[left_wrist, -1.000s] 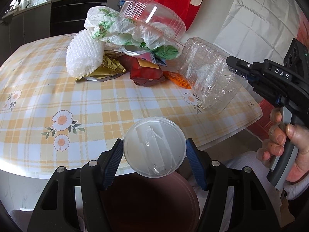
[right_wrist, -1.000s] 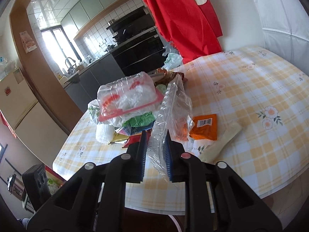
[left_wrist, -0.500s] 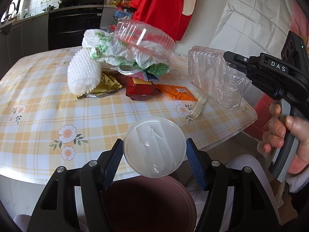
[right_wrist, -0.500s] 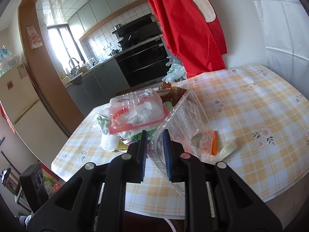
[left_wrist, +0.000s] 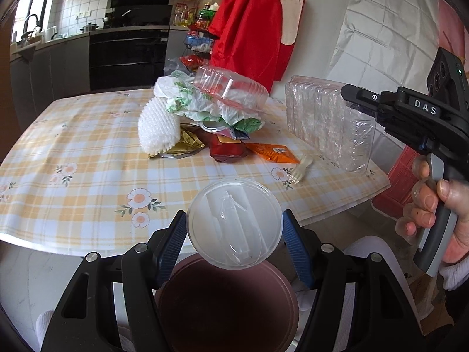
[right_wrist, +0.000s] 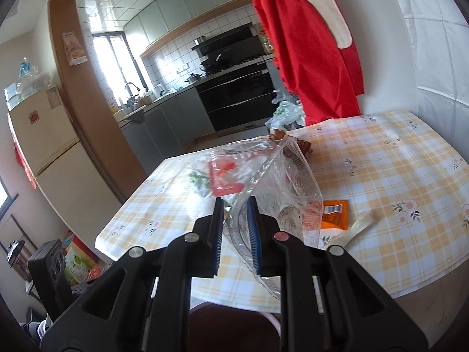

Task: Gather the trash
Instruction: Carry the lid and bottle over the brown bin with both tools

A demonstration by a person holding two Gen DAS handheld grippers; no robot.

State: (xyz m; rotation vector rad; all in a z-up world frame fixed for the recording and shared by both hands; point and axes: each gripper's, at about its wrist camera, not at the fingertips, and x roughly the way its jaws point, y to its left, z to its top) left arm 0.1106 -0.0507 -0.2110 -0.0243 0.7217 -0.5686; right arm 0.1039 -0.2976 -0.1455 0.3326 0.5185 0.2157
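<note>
- The left tongs (left_wrist: 234, 231) stand fairly wide, their ribbed blue pads pressed on either edge of a round lid (left_wrist: 234, 223) of frosted clear plastic with moulded ridges across its face; the lid is held off the counter, above a dark reddish round bin (left_wrist: 228, 305).
- The right tongs (right_wrist: 236, 231) are nearly shut, pinching the thin wall of a clear plastic tray (left_wrist: 328, 123); it is ribbed, crinkly and see-through, held in the air beside the counter edge, and appears empty.
- A person's hand (left_wrist: 433, 214) grips the grey handle of the right tool.
- The counter (left_wrist: 76, 152) wears a glossy cloth in yellow and white check with printed flowers.
- On it a heap of rubbish lies near the far side: a clear clamshell box (left_wrist: 231, 88) with a red rim on top, and under it a crumpled white and green bag (left_wrist: 187, 99).
- Beside the heap stands a white foam net sleeve (left_wrist: 158, 129), knobbly and rounded, touching a gold foil wrapper (left_wrist: 181, 146).
- A dark red packet (left_wrist: 228, 149), a flat orange sachet (left_wrist: 272, 152) and a pale plastic fork (left_wrist: 302, 167) lie just in front of the heap.
</note>
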